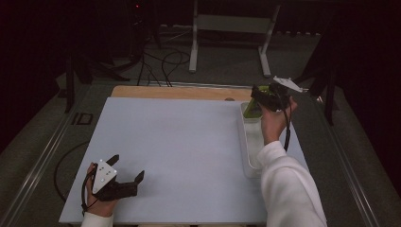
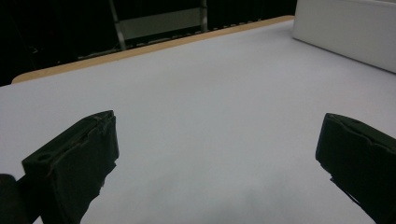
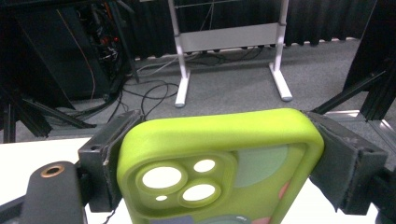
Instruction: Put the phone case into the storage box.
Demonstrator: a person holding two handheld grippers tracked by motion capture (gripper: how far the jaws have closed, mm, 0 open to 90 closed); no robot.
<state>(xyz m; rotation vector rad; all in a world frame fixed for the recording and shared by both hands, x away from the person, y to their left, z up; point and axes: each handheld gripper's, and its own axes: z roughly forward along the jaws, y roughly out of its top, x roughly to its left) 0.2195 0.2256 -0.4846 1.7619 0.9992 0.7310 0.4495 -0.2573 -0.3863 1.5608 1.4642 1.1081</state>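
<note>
A lime-green phone case [image 3: 219, 163] with camera cut-outs stands between the black jaws of my right gripper [image 3: 219, 161], which press on its two long sides. In the high view that right gripper [image 1: 265, 97] holds the green case [image 1: 252, 109] lifted over the far end of a white tray [image 1: 250, 146]. My left gripper [image 1: 127, 169] rests low near the front left of the white table mat [image 1: 179, 142], jaws wide apart. The left gripper [image 2: 217, 154] has nothing but bare mat between its fingers.
The white tray's wall [image 2: 345, 28] rises at the far right in the left gripper view. A wooden table edge [image 1: 179, 92] runs along the back. Beyond it are a white metal stand [image 1: 227, 28] and floor cables [image 1: 161, 64]. Dark frame posts flank the table.
</note>
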